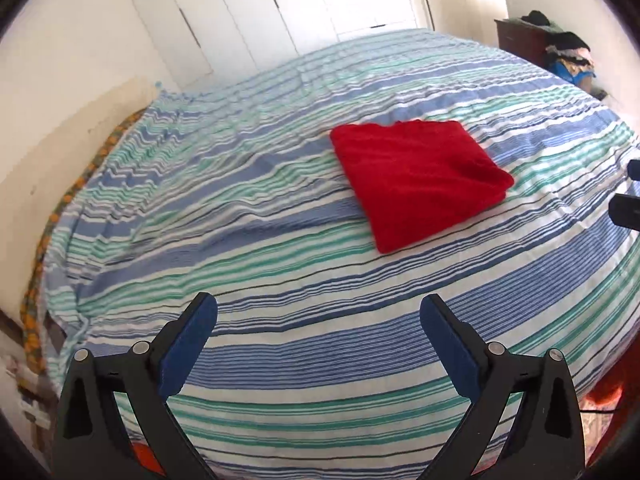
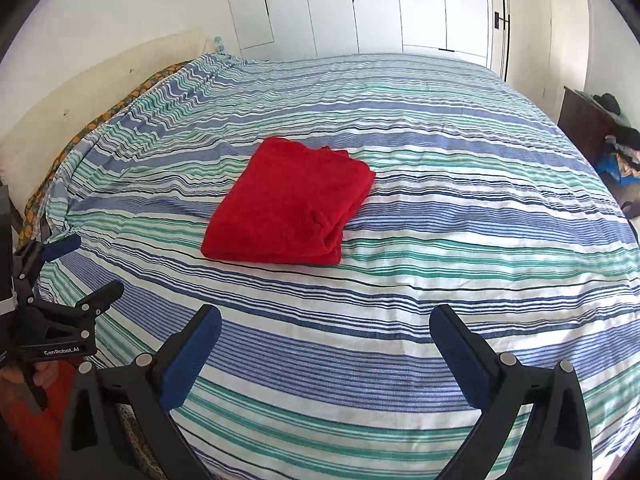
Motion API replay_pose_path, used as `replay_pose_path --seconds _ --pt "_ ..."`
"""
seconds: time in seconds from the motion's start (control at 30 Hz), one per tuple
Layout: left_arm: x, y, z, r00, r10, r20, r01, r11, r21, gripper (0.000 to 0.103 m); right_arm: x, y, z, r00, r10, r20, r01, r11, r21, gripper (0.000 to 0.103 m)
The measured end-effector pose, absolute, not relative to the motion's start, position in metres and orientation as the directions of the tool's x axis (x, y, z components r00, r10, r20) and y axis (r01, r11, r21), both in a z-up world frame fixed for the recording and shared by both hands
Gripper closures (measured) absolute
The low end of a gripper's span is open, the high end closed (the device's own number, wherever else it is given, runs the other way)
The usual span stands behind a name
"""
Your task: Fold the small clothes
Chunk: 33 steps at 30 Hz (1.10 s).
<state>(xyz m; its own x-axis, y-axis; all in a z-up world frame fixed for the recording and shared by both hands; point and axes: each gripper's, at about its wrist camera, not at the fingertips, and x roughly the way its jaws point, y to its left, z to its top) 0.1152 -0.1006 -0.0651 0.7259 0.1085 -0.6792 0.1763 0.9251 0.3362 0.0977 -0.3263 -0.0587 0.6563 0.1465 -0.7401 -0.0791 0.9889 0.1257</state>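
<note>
A red garment (image 1: 416,176) lies folded into a compact rectangle on the striped bedspread (image 1: 280,360); it also shows in the right wrist view (image 2: 288,204). My left gripper (image 1: 318,312) is open and empty, held above the near part of the bed, well short of the garment. My right gripper (image 2: 326,324) is open and empty, also above the near part of the bed. The left gripper shows at the left edge of the right wrist view (image 2: 90,266), open. The right gripper's fingertips (image 1: 628,208) show at the right edge of the left wrist view.
White wardrobe doors (image 2: 400,4) stand behind the bed. A dark dresser (image 1: 520,40) piled with clothes (image 1: 568,54) stands at the far right. A beige wall (image 1: 60,128) runs along the bed's left side. An orange patterned cloth (image 1: 36,280) edges the mattress.
</note>
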Motion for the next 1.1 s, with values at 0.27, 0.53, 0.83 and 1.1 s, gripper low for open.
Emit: replay_pose_path --seconds 0.27,0.53,0.83,1.1 --pt "0.081 -0.076 -0.038 0.649 0.010 -0.761 0.207 0.960 0.189 0.001 0.059 -0.286 -0.034 0.608 0.129 -0.784 -0.050 0.991 0.124 0.000" --pt "0.074 -0.052 -0.008 0.626 -0.021 -0.780 0.159 0.982 0.100 0.001 0.047 -0.251 0.021 0.648 0.147 -0.747 -0.122 0.989 0.089 0.000" --pt "0.075 -0.055 -0.003 0.608 -0.031 -0.793 0.141 0.988 0.069 0.001 0.043 -0.241 0.039 0.635 0.105 -0.765 -0.118 0.992 0.038 0.000" --pt "0.078 -0.056 -0.002 0.594 -0.045 -0.803 0.130 0.991 0.041 0.001 0.042 -0.243 0.040 0.622 0.061 -0.781 -0.108 0.994 -0.009 0.000"
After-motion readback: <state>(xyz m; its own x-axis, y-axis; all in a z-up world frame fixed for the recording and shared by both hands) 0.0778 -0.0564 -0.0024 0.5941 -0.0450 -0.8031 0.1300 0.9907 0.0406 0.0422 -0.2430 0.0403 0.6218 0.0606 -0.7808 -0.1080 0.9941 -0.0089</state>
